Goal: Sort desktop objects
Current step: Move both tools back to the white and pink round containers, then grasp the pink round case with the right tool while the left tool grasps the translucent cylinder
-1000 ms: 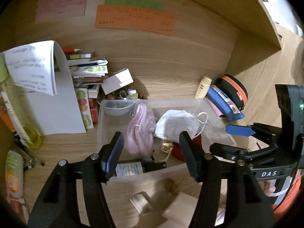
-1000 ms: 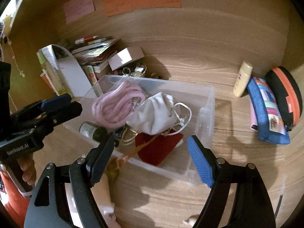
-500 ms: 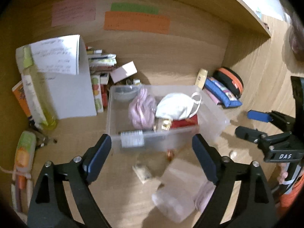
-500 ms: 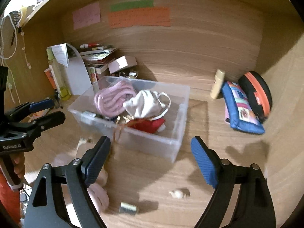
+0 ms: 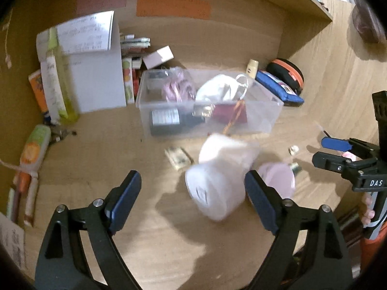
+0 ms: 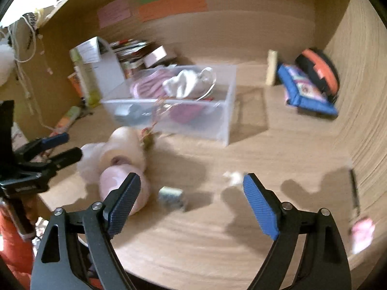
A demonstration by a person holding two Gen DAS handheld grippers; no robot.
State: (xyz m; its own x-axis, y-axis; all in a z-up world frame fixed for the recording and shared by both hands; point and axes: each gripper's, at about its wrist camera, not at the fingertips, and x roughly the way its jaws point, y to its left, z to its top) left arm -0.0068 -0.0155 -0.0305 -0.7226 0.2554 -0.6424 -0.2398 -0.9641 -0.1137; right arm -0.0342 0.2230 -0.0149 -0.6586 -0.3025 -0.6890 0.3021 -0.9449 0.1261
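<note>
A clear plastic bin (image 5: 268, 120) (image 6: 225, 125) stands on the wooden desk, holding a pink coiled cord (image 5: 177, 88), a white mask (image 5: 217, 89), a dark bottle (image 5: 167, 119) and a red item (image 5: 229, 113). In front of it lie pale pink and white tape rolls (image 5: 222, 181) (image 6: 123, 149), a small metal clip (image 5: 179, 158) (image 6: 171, 197) and a tiny white bit (image 5: 293, 149) (image 6: 233, 177). My left gripper (image 5: 193, 200) is open and empty, just in front of the rolls. My right gripper (image 6: 191, 200) is open and empty, above the clip.
A white folder with papers (image 5: 96, 72), stacked books (image 5: 133, 46) and a small pink box (image 5: 158, 56) stand at the back left. A blue pouch (image 5: 278, 85) (image 6: 304, 91), an orange-black case (image 5: 287, 72) and a cream tube (image 5: 251, 68) lie at the back right. Tubes (image 5: 33, 149) lie at the left.
Both grippers have pulled back from the bin toward the desk's front edge. The left gripper's fingers have spread wider. The tape rolls and the clip now show in front of the bin.
</note>
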